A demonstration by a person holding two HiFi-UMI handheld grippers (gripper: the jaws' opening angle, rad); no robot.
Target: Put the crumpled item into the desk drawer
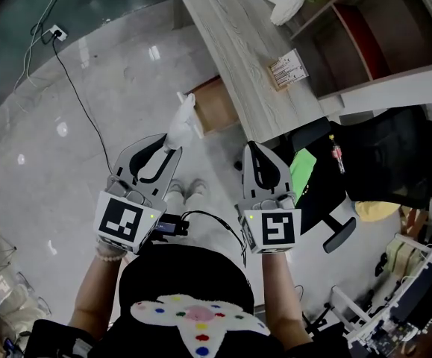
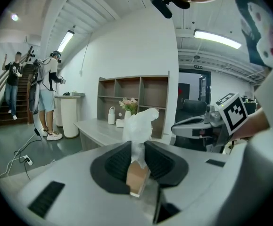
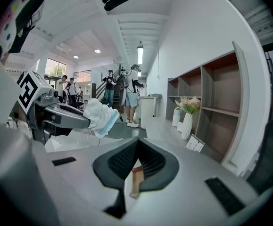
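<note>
While the left hand-held gripper (image 1: 169, 151) clamps the crumpled item (image 1: 180, 122), the open drawer (image 1: 216, 104) sits at its one o'clock, under the bench (image 1: 230, 43). The right hand-held gripper (image 1: 252, 148) is closed and empty.

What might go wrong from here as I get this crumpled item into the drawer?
The left gripper pinches only the lower end of the crumpled item, so it may slip out early. The open drawer sticks out only a little from the desk, so a release off target would likely drop the item onto the floor.
</note>
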